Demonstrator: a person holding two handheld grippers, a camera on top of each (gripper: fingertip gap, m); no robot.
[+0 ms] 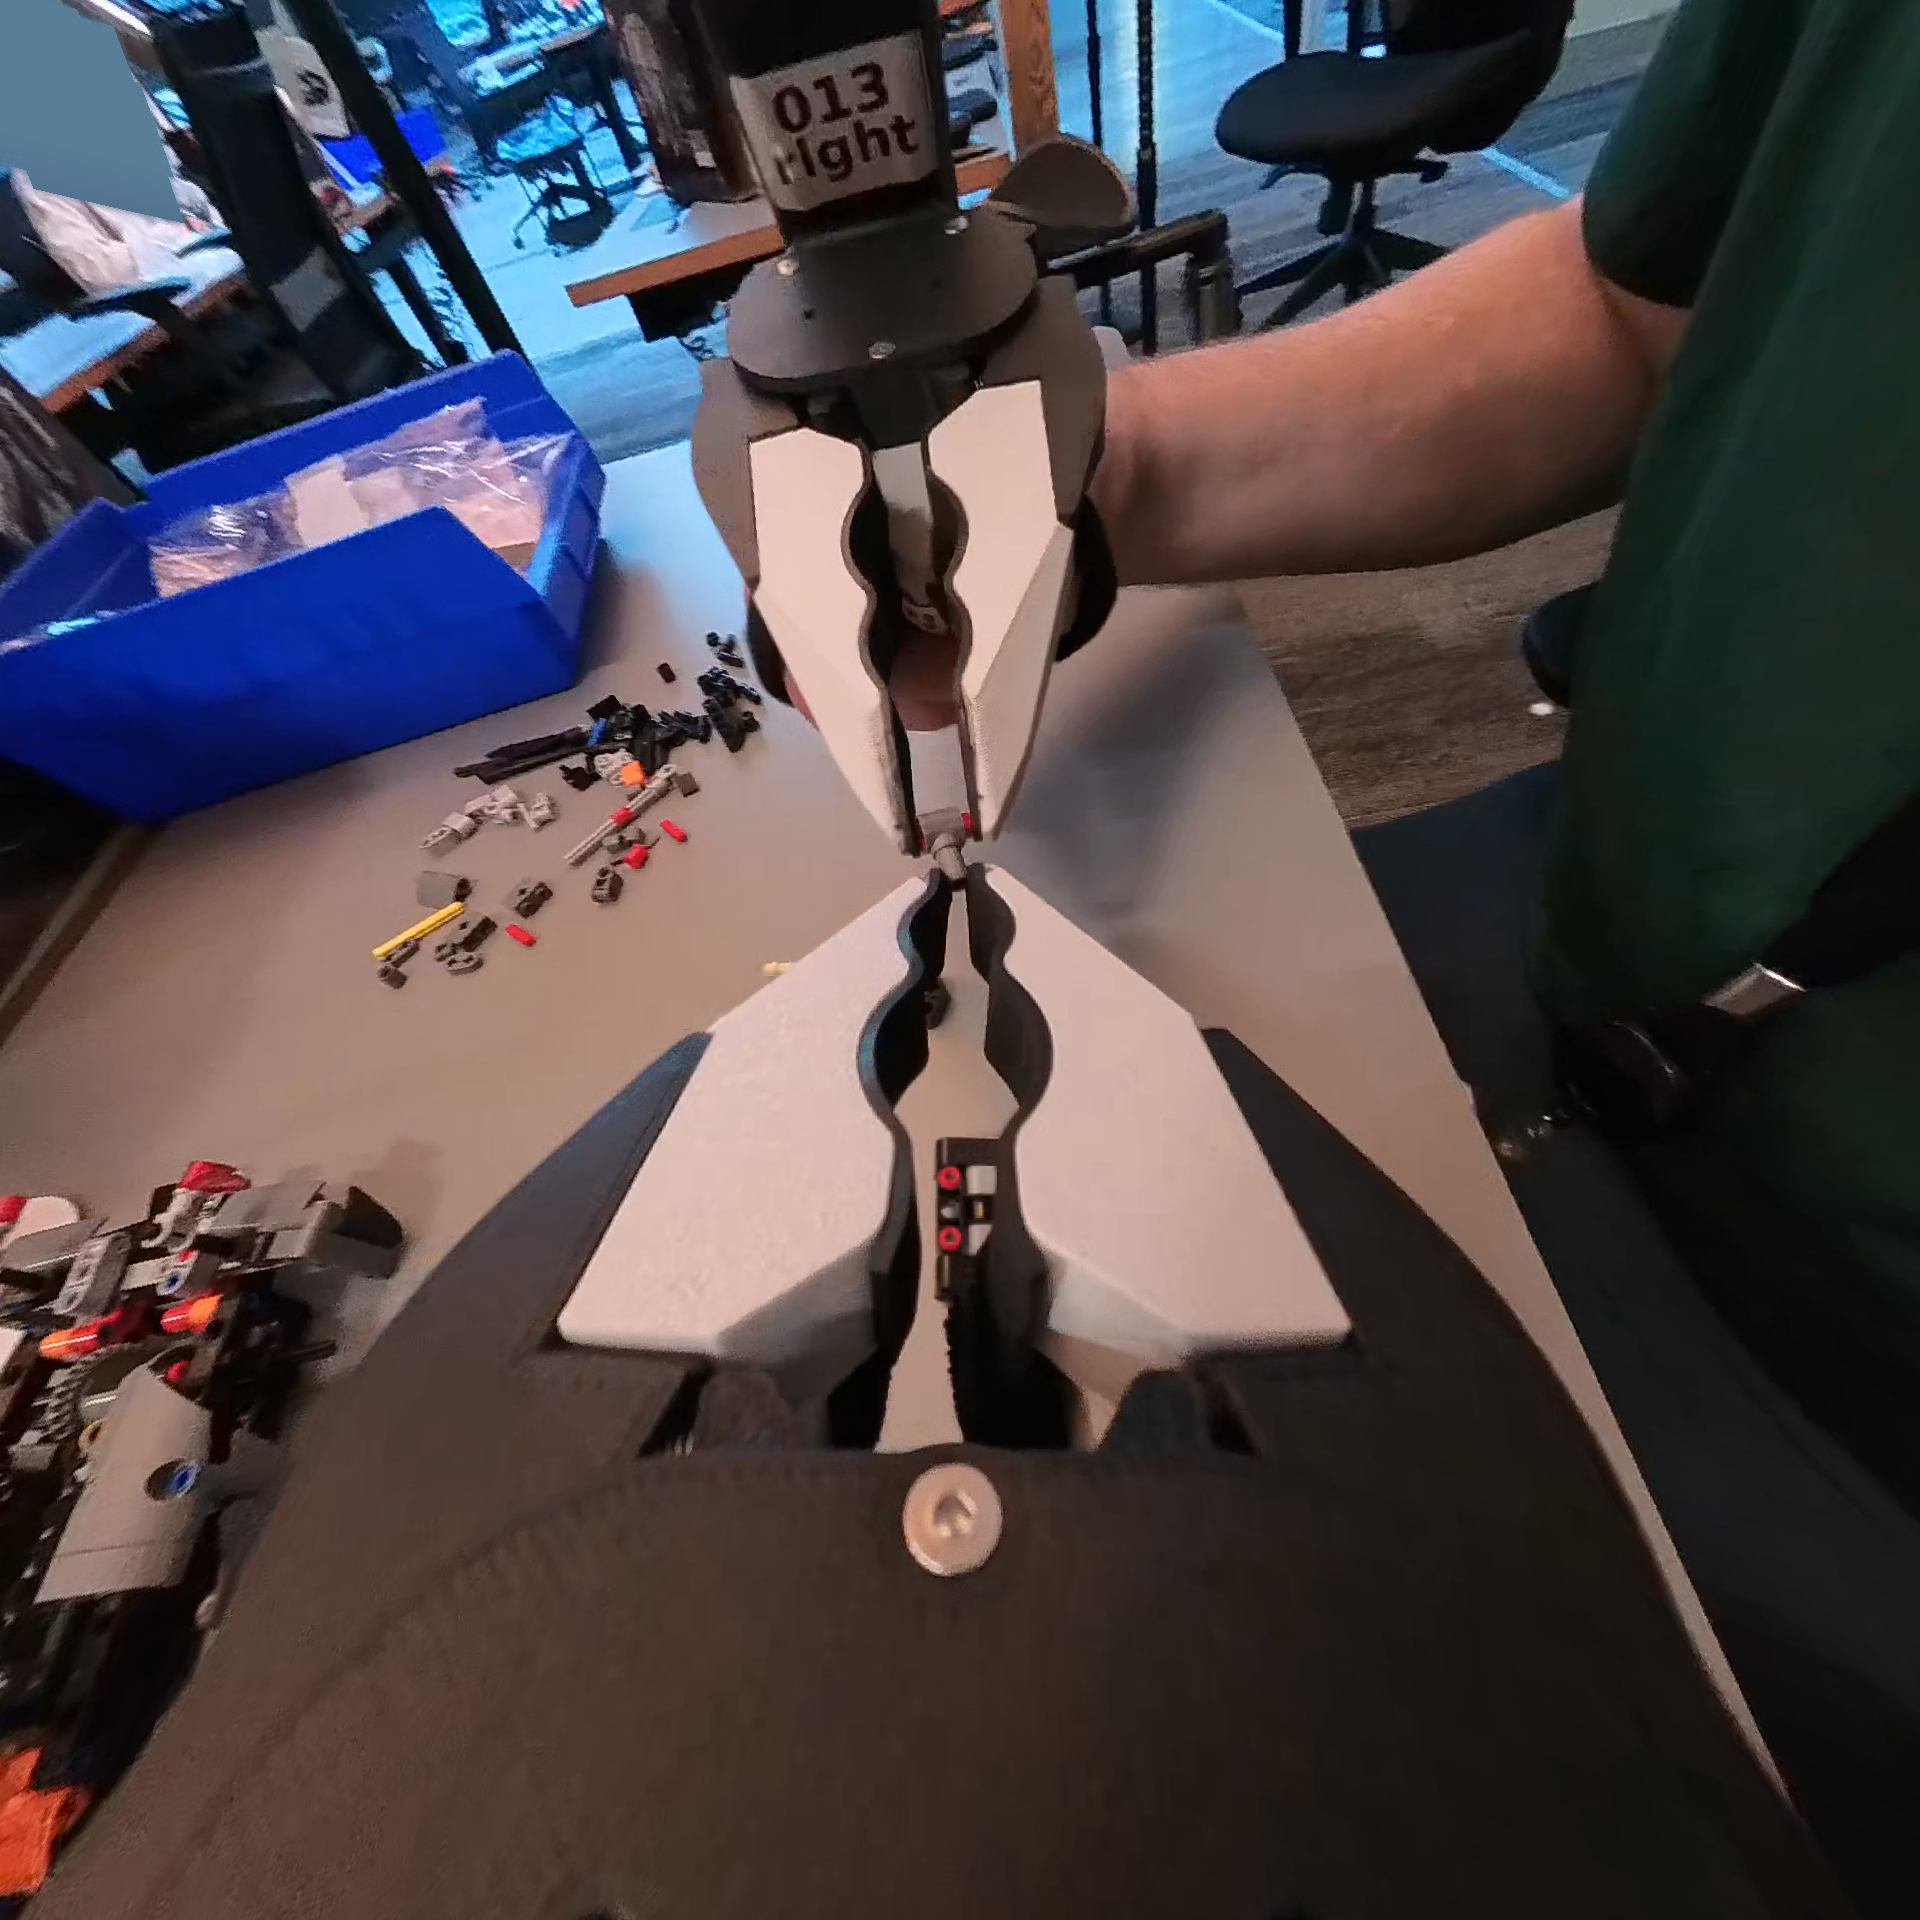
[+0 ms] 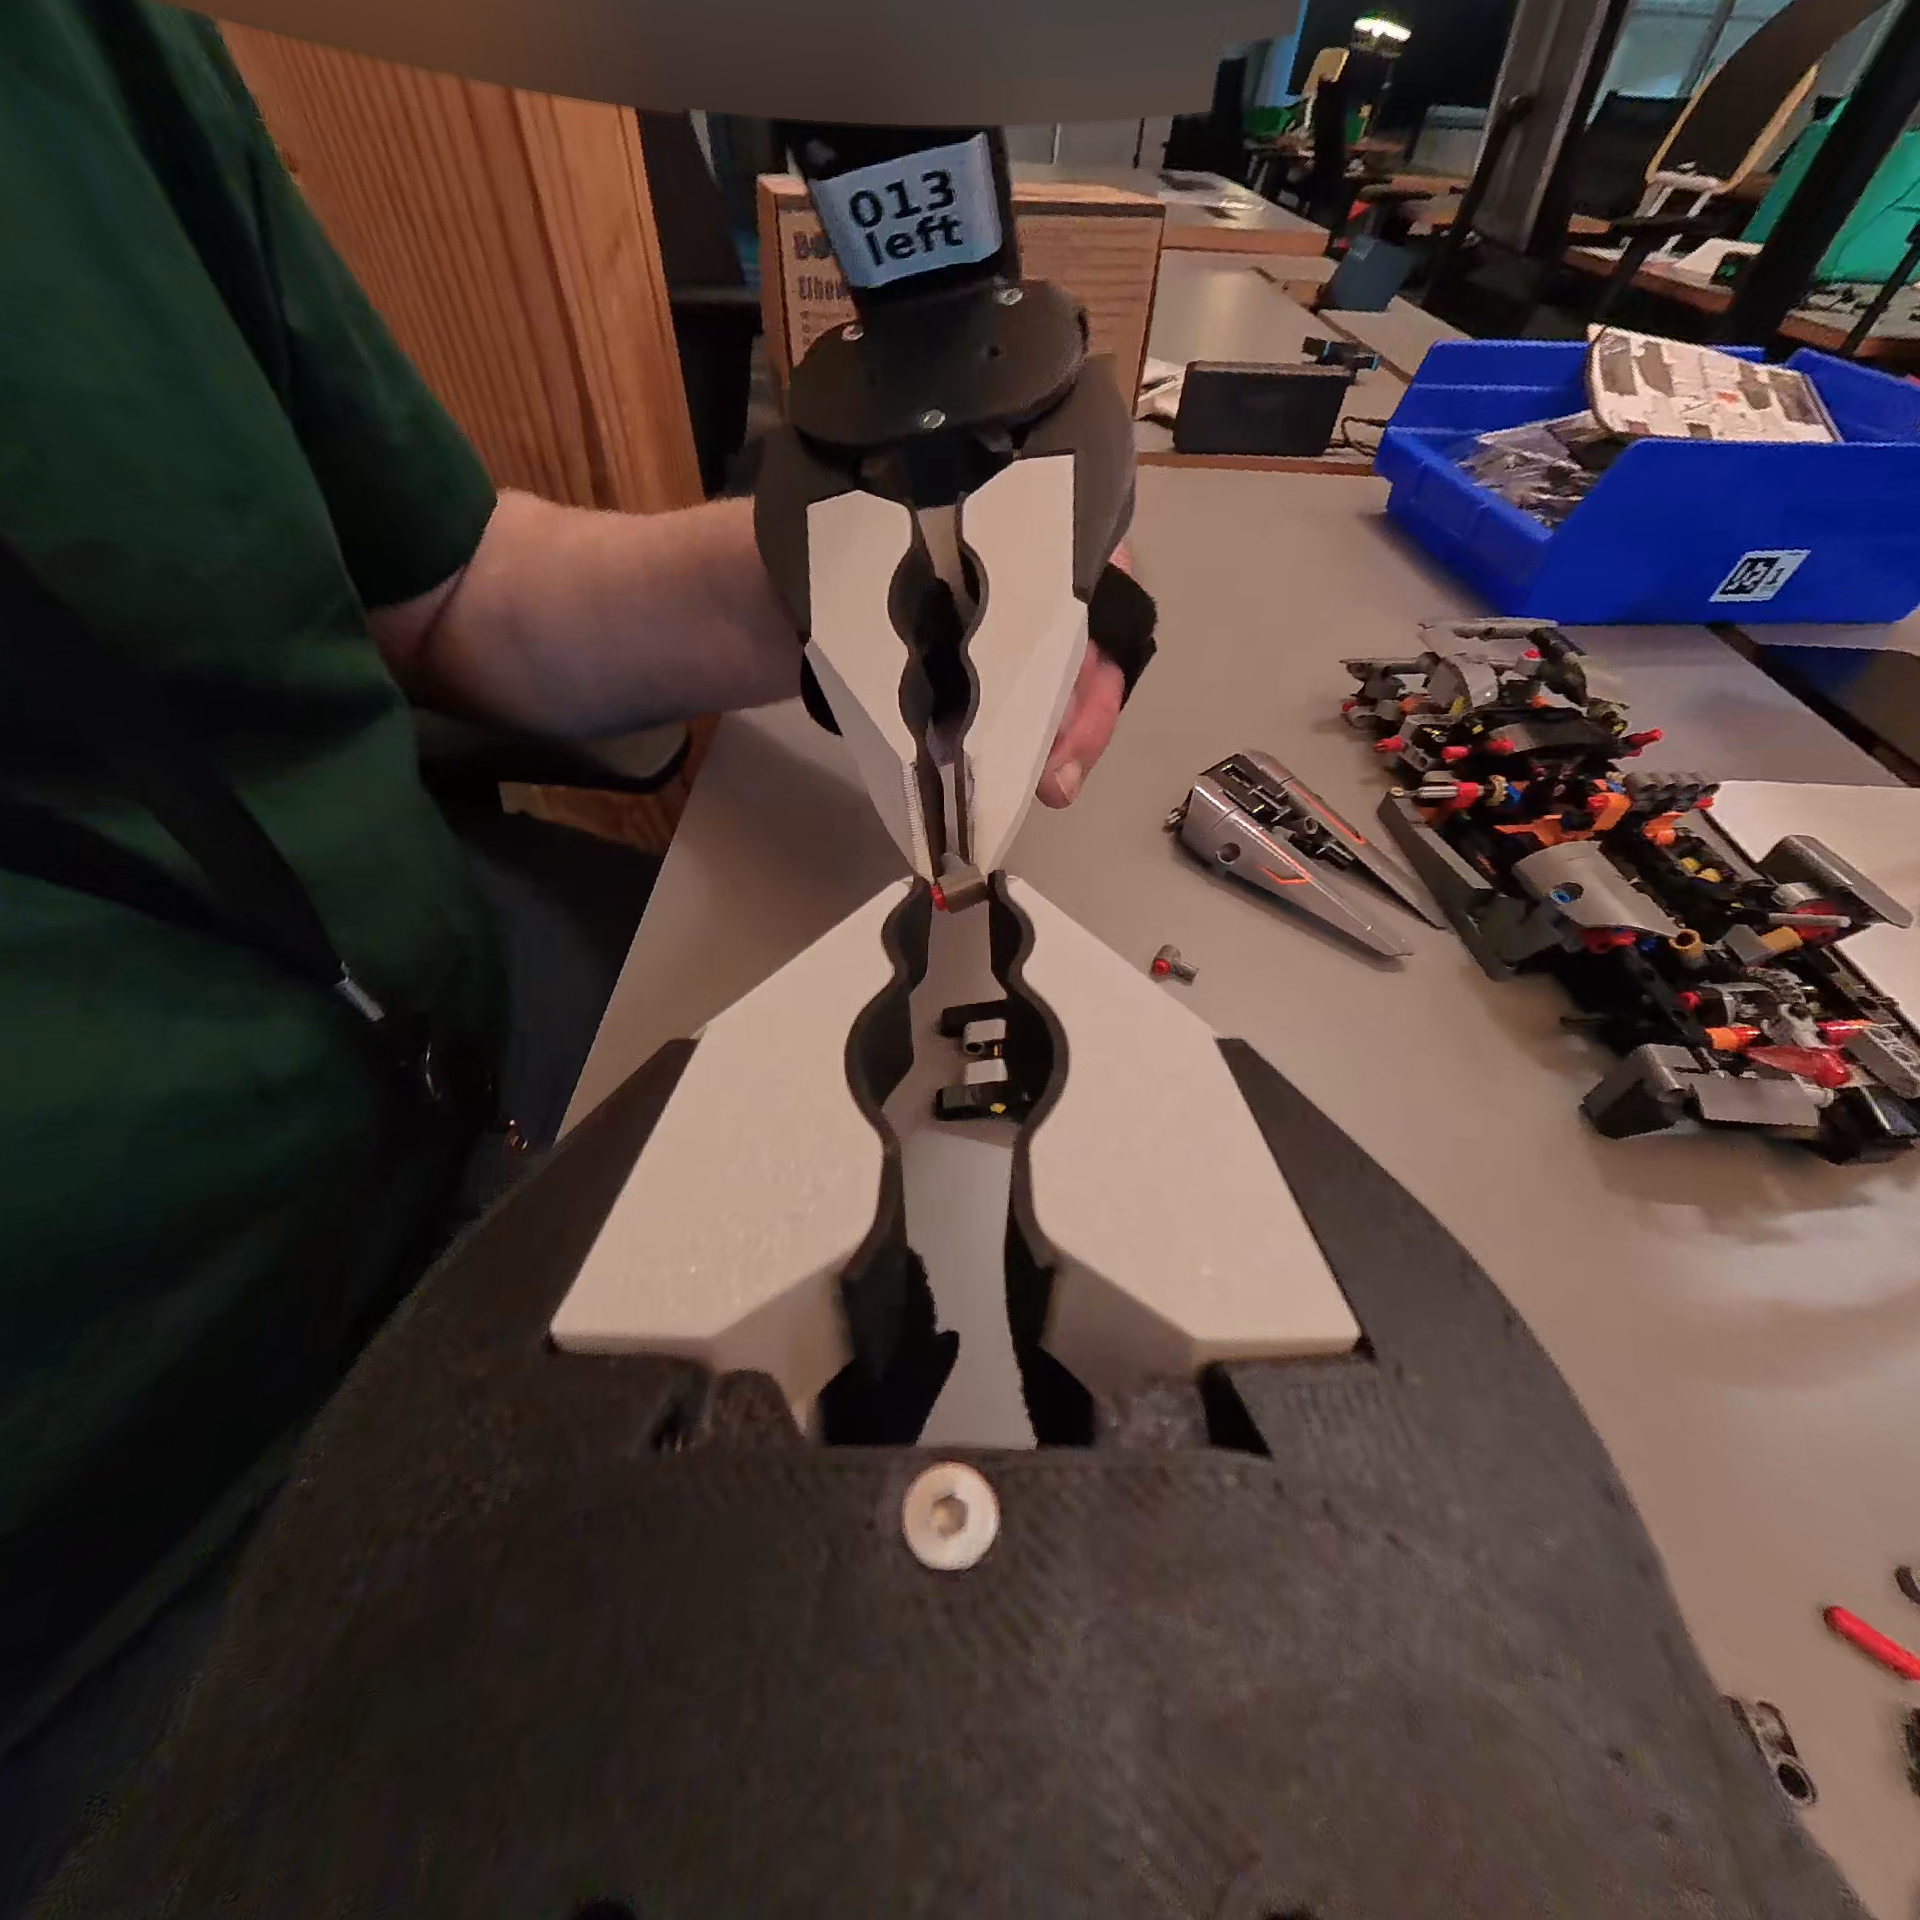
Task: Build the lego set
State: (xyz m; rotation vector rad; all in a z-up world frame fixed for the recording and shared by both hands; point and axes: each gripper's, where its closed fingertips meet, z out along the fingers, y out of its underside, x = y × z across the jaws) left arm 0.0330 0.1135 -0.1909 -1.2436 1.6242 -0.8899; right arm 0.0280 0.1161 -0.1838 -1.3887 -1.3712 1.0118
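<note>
My two grippers meet tip to tip above the grey table (image 1: 1195,790). My right gripper (image 1: 943,831) comes from the top of the left wrist view and is shut on a small grey connector with a red pin (image 1: 941,828). In the right wrist view the right gripper (image 2: 958,891) holds that connector (image 2: 964,889). My left gripper (image 1: 952,881) is shut on a small grey pin piece (image 1: 954,860) that touches the connector. In the right wrist view the left gripper (image 2: 951,860) comes from the top. A small black-and-grey subassembly (image 1: 966,1205) lies on the table under the grippers (image 2: 977,1070).
A part-built lego car (image 2: 1662,935) lies to one side, also in the left wrist view (image 1: 135,1351). A grey wedge panel (image 2: 1288,842) lies beside it. Loose small parts (image 1: 582,810) lie before a blue bin (image 1: 312,623). A person in green stands at the table edge. Both grippers' tips are close together, under 4 cm apart.
</note>
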